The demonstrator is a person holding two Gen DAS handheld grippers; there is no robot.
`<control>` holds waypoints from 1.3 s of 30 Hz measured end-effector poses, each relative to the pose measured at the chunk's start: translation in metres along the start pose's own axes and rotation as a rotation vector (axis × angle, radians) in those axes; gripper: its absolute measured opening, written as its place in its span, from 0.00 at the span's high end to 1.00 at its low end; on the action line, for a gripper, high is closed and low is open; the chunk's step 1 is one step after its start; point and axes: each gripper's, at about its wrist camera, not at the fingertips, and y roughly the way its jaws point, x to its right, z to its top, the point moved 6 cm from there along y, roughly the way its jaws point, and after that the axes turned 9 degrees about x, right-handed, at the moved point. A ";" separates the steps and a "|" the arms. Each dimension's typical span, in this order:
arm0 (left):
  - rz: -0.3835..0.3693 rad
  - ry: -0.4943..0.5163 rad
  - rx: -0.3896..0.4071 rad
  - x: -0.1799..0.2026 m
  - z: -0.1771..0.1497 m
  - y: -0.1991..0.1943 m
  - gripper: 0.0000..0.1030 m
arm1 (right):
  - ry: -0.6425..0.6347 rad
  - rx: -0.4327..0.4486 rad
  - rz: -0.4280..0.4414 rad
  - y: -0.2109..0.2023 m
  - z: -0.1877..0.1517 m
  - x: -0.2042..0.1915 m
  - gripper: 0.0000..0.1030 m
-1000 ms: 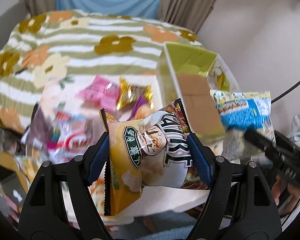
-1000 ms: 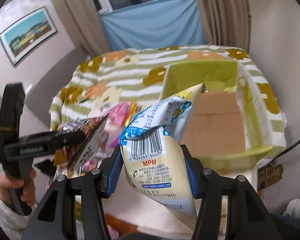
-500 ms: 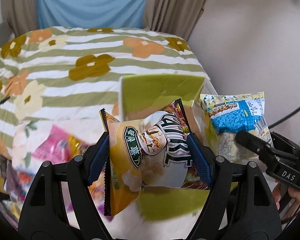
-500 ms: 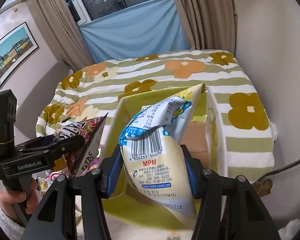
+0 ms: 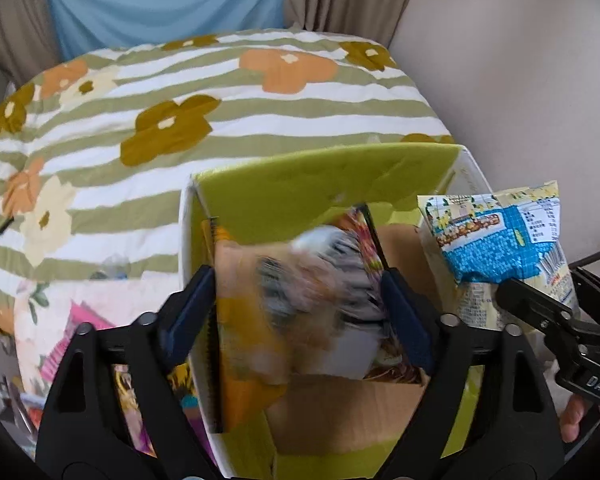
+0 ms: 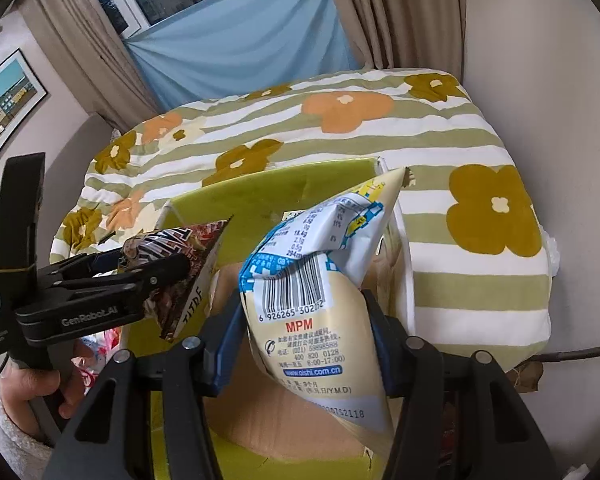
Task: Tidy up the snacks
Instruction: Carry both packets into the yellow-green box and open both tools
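Snack bag (image 5: 300,304) hung between pads of left gripper (image 5: 300,308), jaws opening, directly above green box (image 5: 324,176) on bed. Right gripper (image 6: 300,332) clamped blue-and-cream bag (image 6: 320,280) over same box, long axis upright.

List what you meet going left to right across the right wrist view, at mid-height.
Left claw → dark snack bag → blue-and-cream snack bag → box wall → floral blanket.
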 end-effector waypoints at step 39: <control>0.029 -0.092 0.023 -0.071 -0.053 -0.055 0.01 | -0.048 0.002 -0.056 0.031 0.004 -0.027 0.01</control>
